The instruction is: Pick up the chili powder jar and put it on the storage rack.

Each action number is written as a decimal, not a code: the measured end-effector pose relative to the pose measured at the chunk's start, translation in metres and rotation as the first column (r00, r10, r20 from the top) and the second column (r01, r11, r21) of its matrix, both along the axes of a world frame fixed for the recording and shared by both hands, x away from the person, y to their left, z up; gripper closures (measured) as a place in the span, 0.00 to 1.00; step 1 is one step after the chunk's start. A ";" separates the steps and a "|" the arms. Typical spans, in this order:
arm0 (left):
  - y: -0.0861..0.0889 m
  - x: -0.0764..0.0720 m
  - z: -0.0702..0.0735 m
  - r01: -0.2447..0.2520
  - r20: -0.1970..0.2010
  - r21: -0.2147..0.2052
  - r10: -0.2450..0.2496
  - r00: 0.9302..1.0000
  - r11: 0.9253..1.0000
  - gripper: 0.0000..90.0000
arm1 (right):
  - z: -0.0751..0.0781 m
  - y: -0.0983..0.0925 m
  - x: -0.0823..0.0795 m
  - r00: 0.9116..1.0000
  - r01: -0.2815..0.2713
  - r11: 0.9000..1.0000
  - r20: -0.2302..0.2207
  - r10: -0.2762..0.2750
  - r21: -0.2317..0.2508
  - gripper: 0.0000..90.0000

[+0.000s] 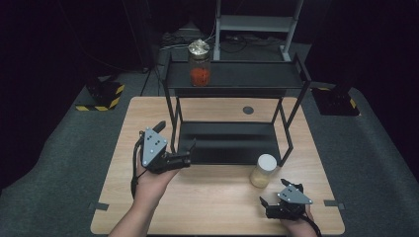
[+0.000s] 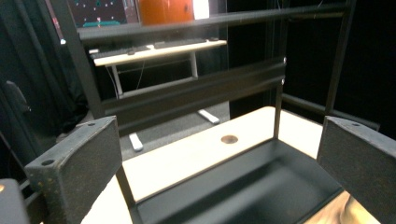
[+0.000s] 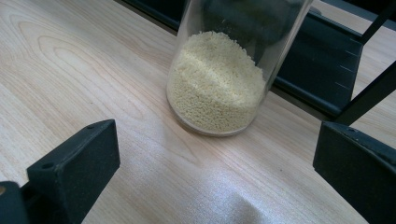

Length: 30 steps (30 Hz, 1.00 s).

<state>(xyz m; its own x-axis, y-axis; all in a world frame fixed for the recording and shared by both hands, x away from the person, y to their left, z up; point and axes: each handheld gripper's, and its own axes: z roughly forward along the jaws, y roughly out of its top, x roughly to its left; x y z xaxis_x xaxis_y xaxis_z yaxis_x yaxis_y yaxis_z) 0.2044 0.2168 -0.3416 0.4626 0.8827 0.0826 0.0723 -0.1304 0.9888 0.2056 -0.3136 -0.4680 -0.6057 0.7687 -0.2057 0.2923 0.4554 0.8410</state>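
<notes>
Left claw [image 1: 185, 152] spread wide, empty, at the front left corner of the black two-tier rack [image 1: 232, 79], held above the wood surface [image 1: 207, 207]. Top shelf, left end: glass jar [image 1: 199, 63] upright, red-orange contents, crinkled shiny lid. Lower tray of the rack bare. Second jar [image 1: 263, 171], clear glass with white lid, roughly half full of pale yellow grains, stands upright on the surface just in front of the rack's right front corner. Right claw [image 1: 267, 204] spread, empty, near that jar, not touching.

Grain jar [image 3: 217, 84] blocks open table [image 1: 207, 207] before rack [image 1: 232, 143].
</notes>
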 end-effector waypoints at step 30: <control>0.015 -0.025 -0.107 -0.009 -0.203 0.081 0.025 0.979 0.997 0.00 | 0.000 0.002 -0.001 1.000 -0.001 1.000 0.003 0.001 -0.010 0.00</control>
